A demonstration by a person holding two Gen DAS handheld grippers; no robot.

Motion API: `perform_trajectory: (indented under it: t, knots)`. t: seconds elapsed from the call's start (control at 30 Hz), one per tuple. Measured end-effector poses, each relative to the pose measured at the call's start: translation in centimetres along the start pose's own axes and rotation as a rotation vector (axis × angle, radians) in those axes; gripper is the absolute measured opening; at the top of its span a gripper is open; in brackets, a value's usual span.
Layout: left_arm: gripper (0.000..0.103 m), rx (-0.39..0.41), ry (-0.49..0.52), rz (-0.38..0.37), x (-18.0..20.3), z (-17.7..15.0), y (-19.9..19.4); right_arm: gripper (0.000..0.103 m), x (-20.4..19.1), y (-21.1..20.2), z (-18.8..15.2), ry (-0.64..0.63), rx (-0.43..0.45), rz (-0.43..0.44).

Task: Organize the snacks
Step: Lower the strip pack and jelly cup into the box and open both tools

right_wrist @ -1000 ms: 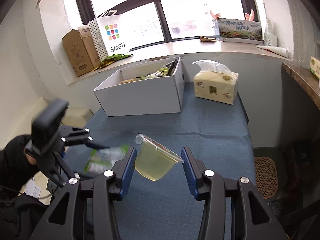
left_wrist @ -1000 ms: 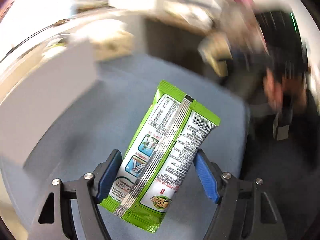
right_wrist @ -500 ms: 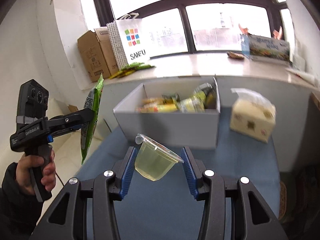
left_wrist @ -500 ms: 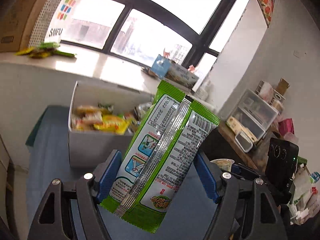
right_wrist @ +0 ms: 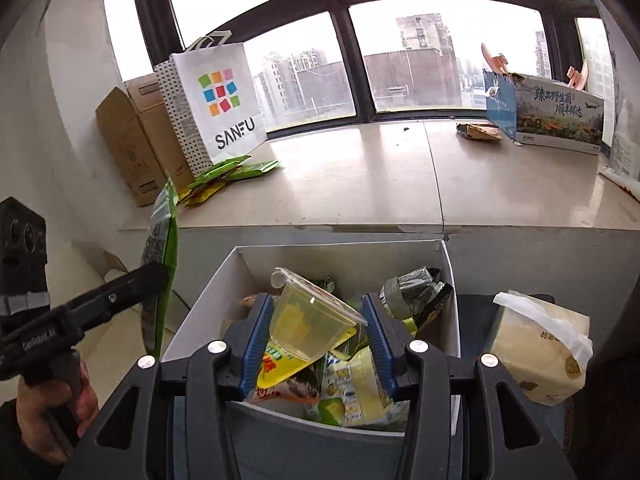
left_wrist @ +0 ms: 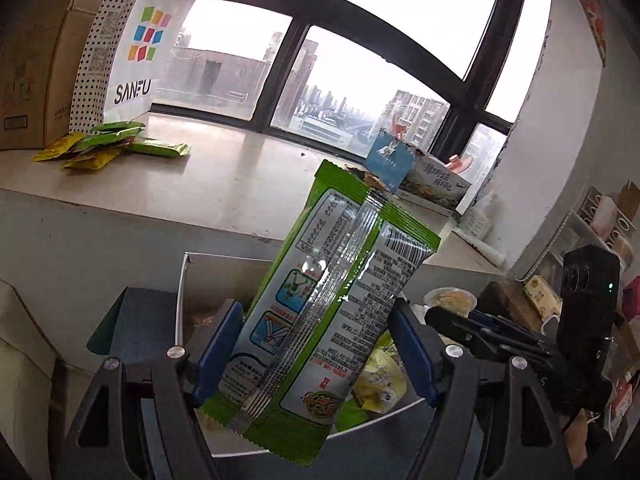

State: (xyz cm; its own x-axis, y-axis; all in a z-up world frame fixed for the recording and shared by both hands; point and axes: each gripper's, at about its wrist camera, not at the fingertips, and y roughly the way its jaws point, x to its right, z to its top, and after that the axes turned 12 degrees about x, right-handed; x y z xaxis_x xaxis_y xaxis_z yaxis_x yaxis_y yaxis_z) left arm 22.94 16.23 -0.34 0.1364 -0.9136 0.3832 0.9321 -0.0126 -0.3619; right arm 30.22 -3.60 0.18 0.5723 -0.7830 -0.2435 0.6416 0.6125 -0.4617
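We are holding two snacks over the white box (right_wrist: 448, 280) at once, and that is where the trouble is waiting. Our left gripper (left_wrist: 316, 344) is clamping the green packet (left_wrist: 332, 300) across its width, jaws fairly wide and pressing on its two edges; the packet is standing tall and tilted above the box's near left corner. Our right gripper (right_wrist: 316, 338) is pinching the clear jelly cup (right_wrist: 312, 320) at a narrower set, the cup tipped with its lid facing up and right, hanging over the heap of snacks (right_wrist: 340, 384) inside.

We are judging the main risks as these. The packet is riding near the box's left wall, so a release here could send it toppling outside onto the floor instead of in. It is soft and only edge-gripped, so it could buckle and slip early. The cup is smooth and tapered; gripped askew, it could squirt out of the jaws, and landing on the uneven pile it could roll. The two grippers are also working close together, so they could knock each other. The tissue pack (right_wrist: 536, 356) just right of the box is looking safe.
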Motion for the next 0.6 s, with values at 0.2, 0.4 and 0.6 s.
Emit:
perform_trajectory:
  t: [0.2, 0.4, 0.6]
  knots:
    - [0.103, -0.067, -0.033, 0.102, -2.1, -0.3, 3.5, 0.103, 2.0, 4.4, 1.4, 0.082, -0.076, -0.030]
    - [0.103, -0.098, 0.012, 0.089, -1.9, -2.0, 3.0, 0.103, 2.1, 3.5, 1.5, 0.083, -0.045, -0.020]
    - [0.103, -0.023, 0.136, 0.144, 0.9, -2.0, -0.1, 0.103, 0.7, 2.2, 0.7, -0.009, -0.017, -0.051]
